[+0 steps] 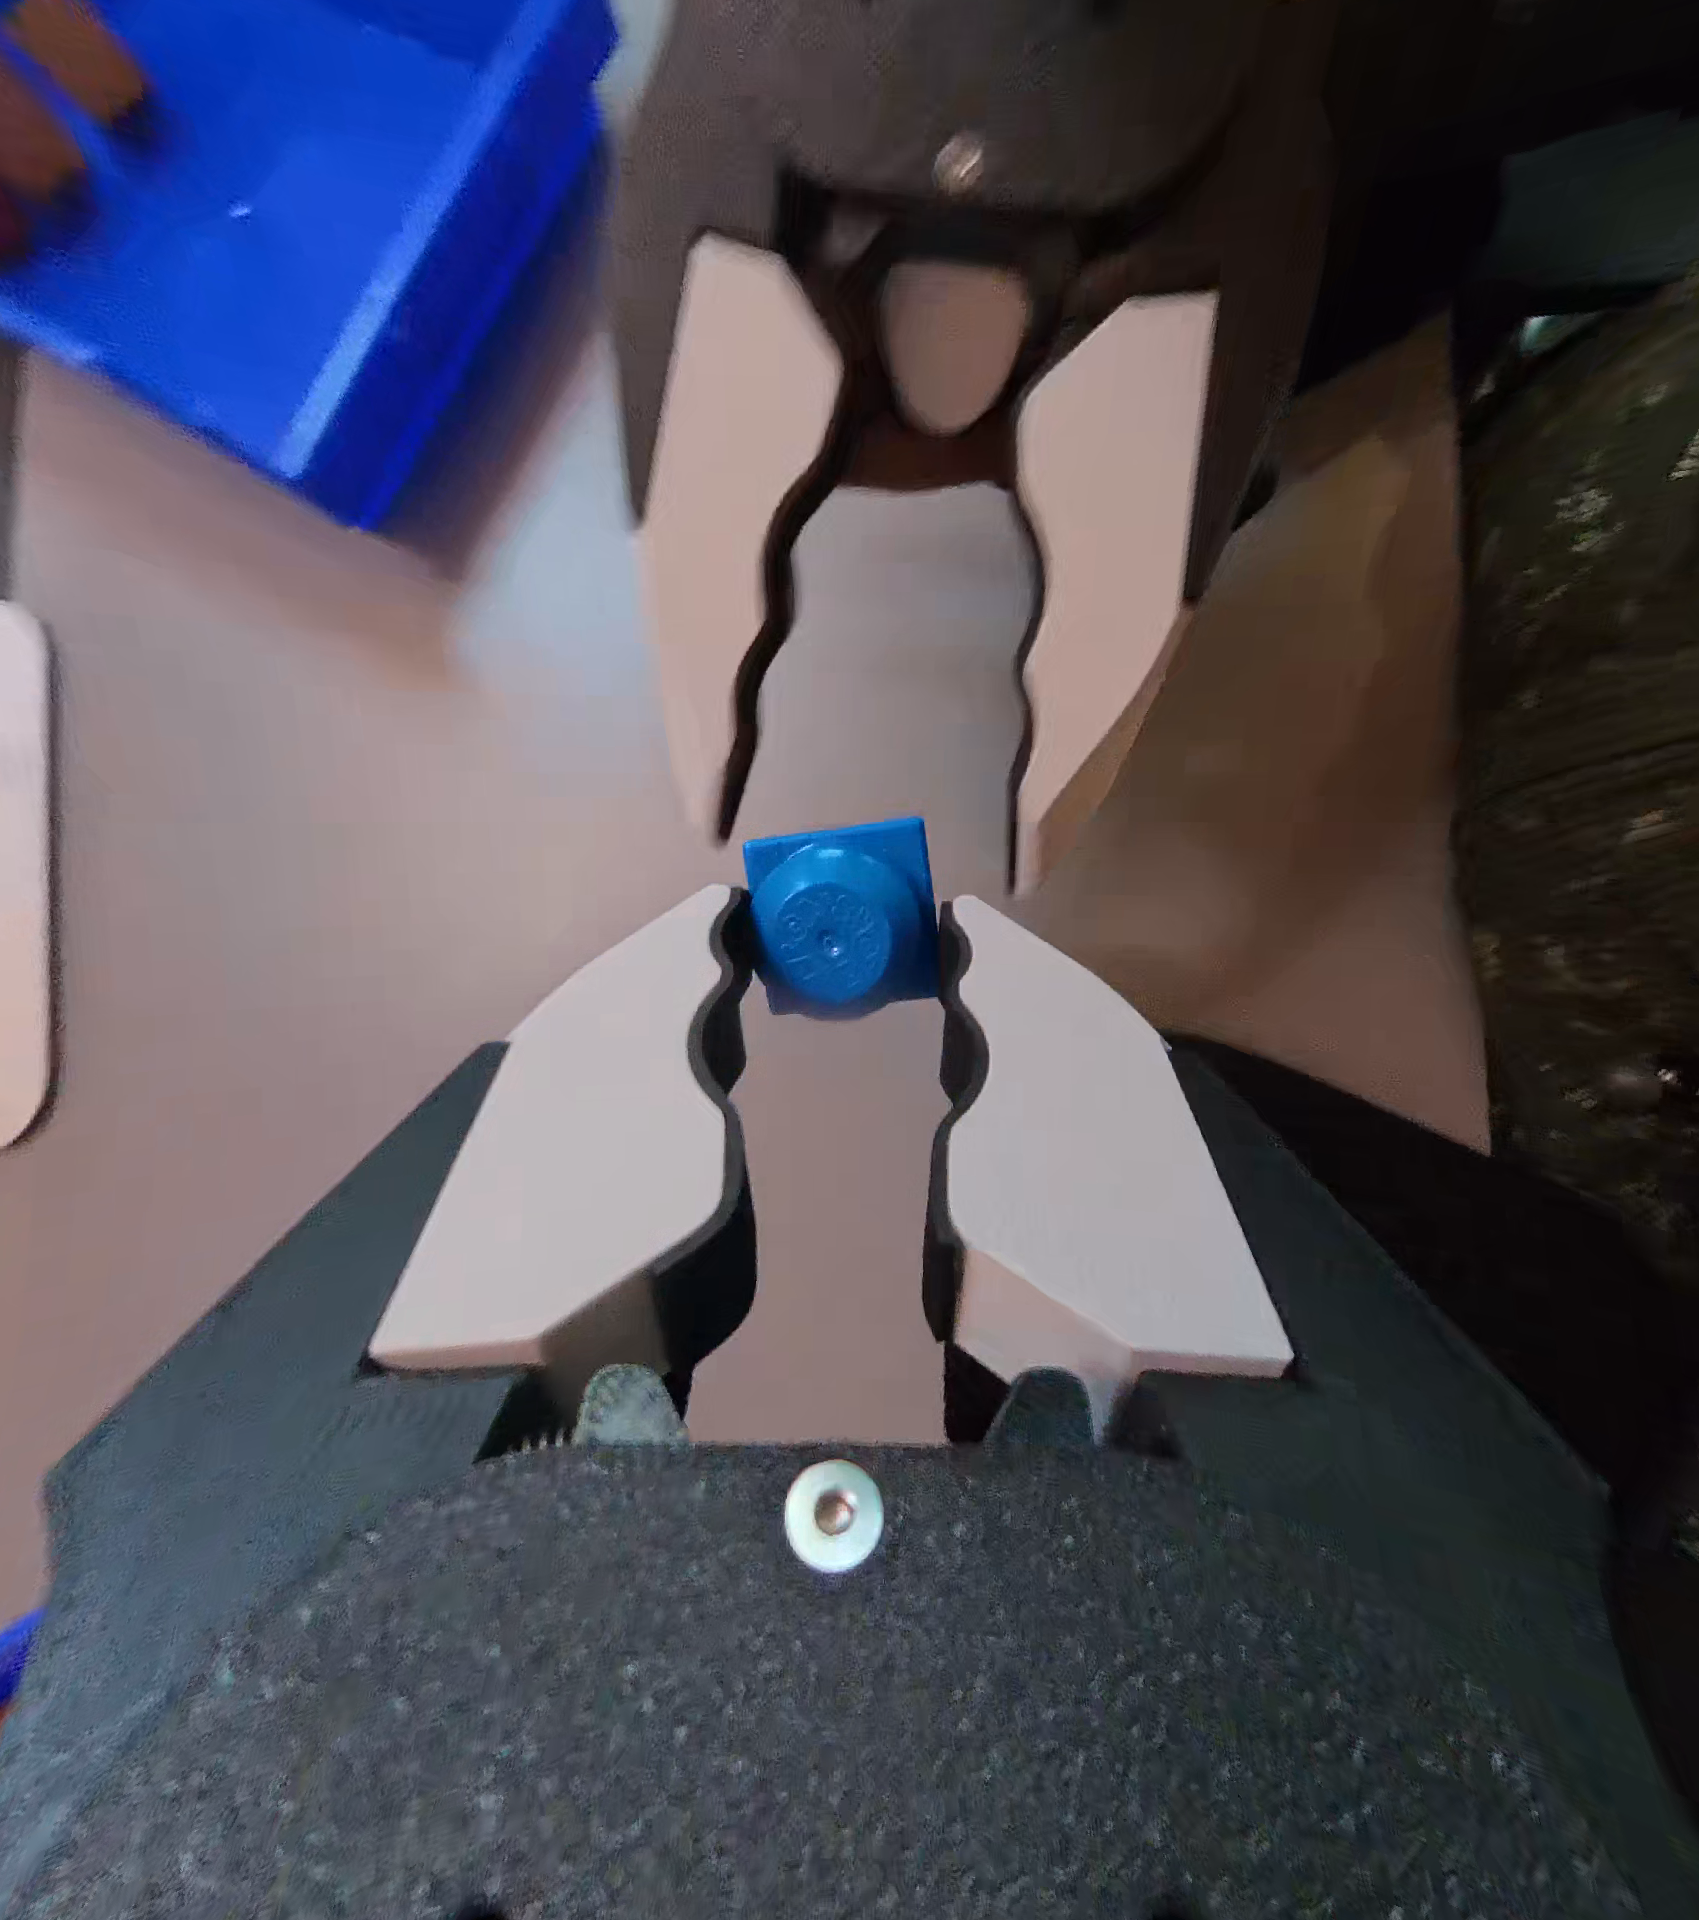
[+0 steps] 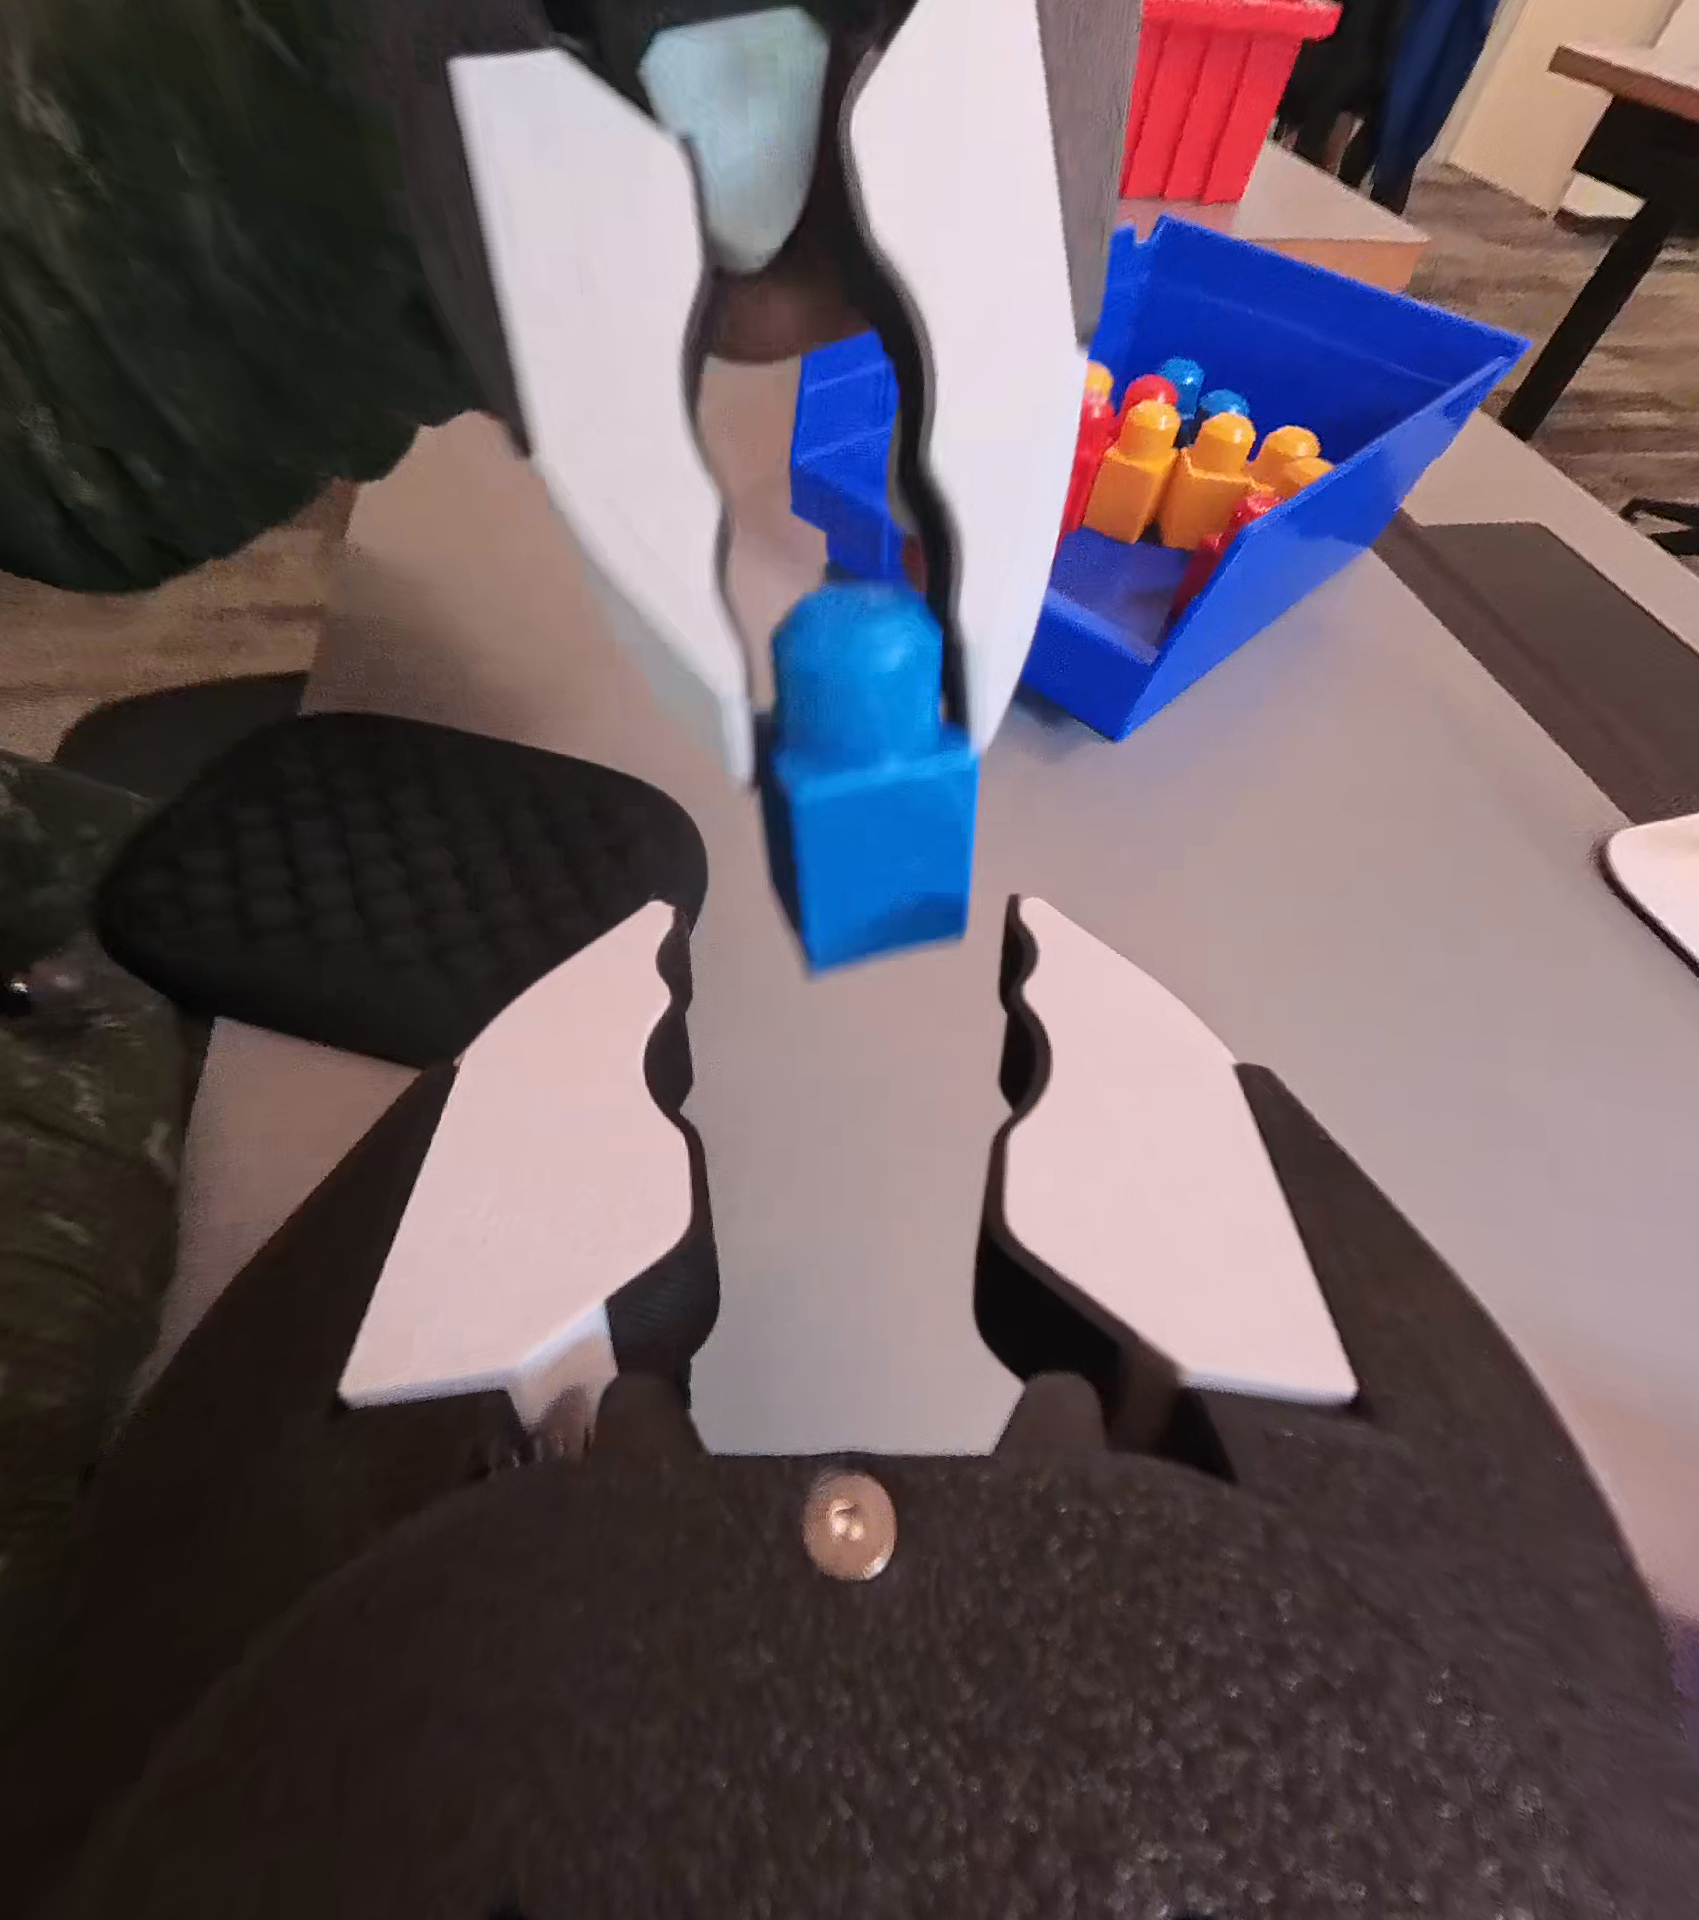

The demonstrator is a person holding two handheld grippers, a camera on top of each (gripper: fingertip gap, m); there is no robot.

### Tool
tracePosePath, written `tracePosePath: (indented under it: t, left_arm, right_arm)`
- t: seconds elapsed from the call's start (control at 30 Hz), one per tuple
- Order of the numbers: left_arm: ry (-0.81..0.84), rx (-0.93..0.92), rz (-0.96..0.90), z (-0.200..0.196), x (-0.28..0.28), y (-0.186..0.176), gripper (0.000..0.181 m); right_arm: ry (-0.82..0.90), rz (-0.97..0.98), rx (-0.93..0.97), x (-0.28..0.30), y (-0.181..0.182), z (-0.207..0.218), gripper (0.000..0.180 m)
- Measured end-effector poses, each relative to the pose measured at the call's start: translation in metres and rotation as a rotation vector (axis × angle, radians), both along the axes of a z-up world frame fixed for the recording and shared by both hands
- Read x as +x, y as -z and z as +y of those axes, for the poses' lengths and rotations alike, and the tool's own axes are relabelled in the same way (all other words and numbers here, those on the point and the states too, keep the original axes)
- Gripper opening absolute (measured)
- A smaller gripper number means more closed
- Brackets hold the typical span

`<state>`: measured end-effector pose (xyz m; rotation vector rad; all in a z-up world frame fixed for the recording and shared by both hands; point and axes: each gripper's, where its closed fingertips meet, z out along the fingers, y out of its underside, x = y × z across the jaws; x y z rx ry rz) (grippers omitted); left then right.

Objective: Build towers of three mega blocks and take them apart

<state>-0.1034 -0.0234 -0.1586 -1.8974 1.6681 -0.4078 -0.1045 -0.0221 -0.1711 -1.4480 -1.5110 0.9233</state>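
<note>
Left gripper (image 1: 837, 914), nearest the lens in the left wrist view: fingers (image 1: 606, 1101) clenched on the stud of one blue mega block (image 1: 829, 940), which is carried clear of the grey bench (image 1: 305, 935). In the right wrist view the block (image 2: 871, 842) is seen hanging stud-up, long axis roughly vertical, body below the left fingertips.

Right gripper (image 2: 850, 935): released, nothing held; its tips sit just beneath and to either side of the block's square base, apart from it. The right gripper is judged the nearer for a handover or pull; a short advance along the block's axis would be called for.

Blue bin (image 2: 1271, 582): beyond, holding orange, red and blue blocks.
</note>
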Motion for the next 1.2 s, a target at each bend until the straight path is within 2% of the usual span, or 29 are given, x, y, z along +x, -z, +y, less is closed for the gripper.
tracePosePath:
  t: [0.03, 0.07, 0.17, 0.23, 0.33, 0.43, 0.53, 0.63, 0.77, 1.0, 1.13, 1.17, 1.2]
  left_arm:
    - [0.023, -0.008, 0.009, -0.004, 0.008, 0.004, 0.034]
    - [0.049, -0.015, 0.010, -0.008, 0.013, 0.007, 0.033]
    - [0.025, -0.048, -0.134, -0.001, 0.011, -0.013, 0.038]
    - [-0.124, -0.023, -0.250, 0.033, -0.017, -0.034, 0.038]
    - [-0.517, 0.123, -0.277, 0.114, -0.114, -0.041, 0.038]
    - [-0.852, 0.036, -0.180, 0.157, -0.209, 0.002, 0.042]
    - [-0.980, -0.065, -0.055, 0.169, -0.246, 0.052, 0.051]
    - [-0.996, -0.029, 0.150, 0.180, -0.268, 0.087, 0.060]
    - [-0.881, 0.063, 0.325, 0.196, -0.275, 0.102, 0.064]
    - [-0.626, 0.071, 0.450, 0.198, -0.275, 0.118, 0.063]
    - [-0.560, 0.060, 0.432, 0.196, -0.271, 0.117, 0.046]
    - [-0.555, 0.020, 0.402, 0.191, -0.267, 0.113, 0.038]
    - [-0.556, -0.020, 0.359, 0.185, -0.262, 0.106, 0.038]
  right_arm:
    - [-0.012, -0.009, 0.006, -0.002, 0.003, -0.002, 0.057]
    - [-0.027, -0.013, 0.014, -0.002, 0.005, -0.005, 0.038]
    - [-0.029, -0.040, 0.048, 0.009, 0.011, -0.003, 0.036]
    - [-0.008, -0.020, 0.023, 0.020, 0.012, 0.005, 0.036]
    - [0.031, 0.009, -0.047, 0.035, 0.014, 0.019, 0.036]
    - [0.067, 0.019, -0.068, 0.045, 0.017, 0.029, 0.036]
    - [0.076, 0.023, -0.078, 0.044, 0.019, 0.031, 0.037]
    - [0.072, 0.014, -0.086, 0.042, 0.024, 0.030, 0.037]
    - [0.050, 0.011, -0.111, 0.042, 0.029, 0.026, 0.037]
    - [0.016, 0.012, -0.153, 0.042, 0.032, 0.021, 0.037]
    - [-0.006, 0.012, -0.178, 0.041, 0.033, 0.018, 0.036]
    - [-0.007, 0.011, -0.181, 0.041, 0.033, 0.018, 0.037]
    - [-0.006, 0.009, -0.181, 0.041, 0.034, 0.018, 0.037]
